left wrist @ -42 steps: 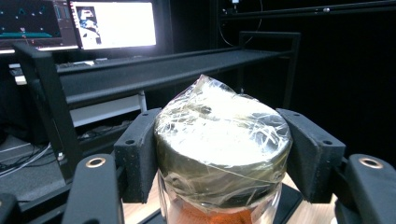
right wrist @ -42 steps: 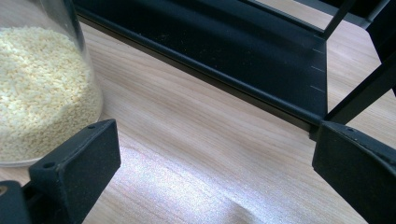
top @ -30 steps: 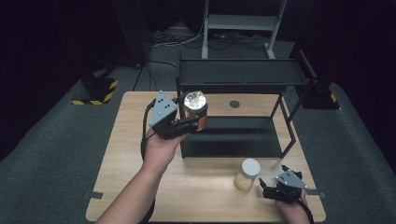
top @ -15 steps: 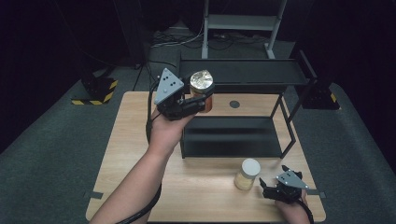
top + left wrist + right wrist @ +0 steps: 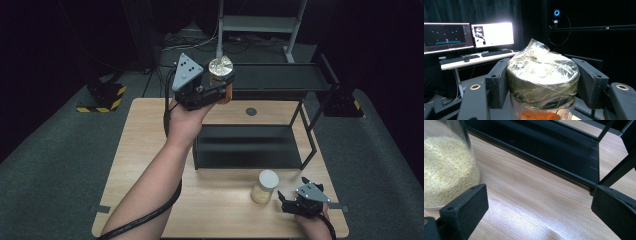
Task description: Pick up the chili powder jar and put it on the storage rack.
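Note:
My left gripper (image 5: 217, 90) is shut on a jar of orange-brown powder (image 5: 221, 80) with a shiny metal lid under clear film. It holds the jar in the air at the left end of the black rack's top shelf (image 5: 280, 77). In the left gripper view the two jaws press the jar (image 5: 542, 80) from both sides below its lid. A second jar with pale yellow grains (image 5: 265, 186) stands on the wooden table (image 5: 150, 145) in front of the rack. My right gripper (image 5: 286, 200) rests open just right of it, and the grain jar (image 5: 445, 167) shows beside its left jaw.
The black two-level rack (image 5: 250, 145) stands at the table's middle back, its lower shelf (image 5: 536, 147) close ahead of the right gripper. A small dark disc (image 5: 251, 111) lies on the table behind it. Monitors on a desk (image 5: 469, 36) stand beyond the table.
My left hand has lifted the powder jar up and toward the rack's top shelf level. The right gripper and the grain jar have stayed where they were.

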A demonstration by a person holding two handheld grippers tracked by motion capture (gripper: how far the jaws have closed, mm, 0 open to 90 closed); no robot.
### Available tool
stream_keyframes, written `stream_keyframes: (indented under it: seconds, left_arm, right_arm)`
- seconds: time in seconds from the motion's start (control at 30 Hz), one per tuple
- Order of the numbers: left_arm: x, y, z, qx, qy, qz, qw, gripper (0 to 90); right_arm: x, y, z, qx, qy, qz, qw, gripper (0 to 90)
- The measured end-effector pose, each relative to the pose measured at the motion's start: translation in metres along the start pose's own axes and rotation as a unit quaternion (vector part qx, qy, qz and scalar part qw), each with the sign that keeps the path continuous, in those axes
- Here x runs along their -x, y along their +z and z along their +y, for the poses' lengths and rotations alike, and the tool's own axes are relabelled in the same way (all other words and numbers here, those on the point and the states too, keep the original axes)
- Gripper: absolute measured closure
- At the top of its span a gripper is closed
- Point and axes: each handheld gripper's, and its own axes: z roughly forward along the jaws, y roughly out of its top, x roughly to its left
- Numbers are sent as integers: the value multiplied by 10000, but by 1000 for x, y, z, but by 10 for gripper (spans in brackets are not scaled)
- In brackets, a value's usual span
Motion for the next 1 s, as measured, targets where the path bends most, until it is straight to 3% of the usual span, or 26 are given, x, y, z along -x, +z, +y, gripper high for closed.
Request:
stream_keyframes:
  seconds: [0.2,0.63,1.0]
  left_arm:
    - [0,14,8,-8,84,136,9999,348]
    - [-5,44,7,-115,93,297,9994,348]
    - [-10,55,4,-195,-4,409,9990,347]
  right_arm:
    - [1,0,0,-13,13,19,10000,3]
    - [0,0,0,-12,-20,9,10000,3]
    - [0,0,0,-10,-31,17,10000,3]
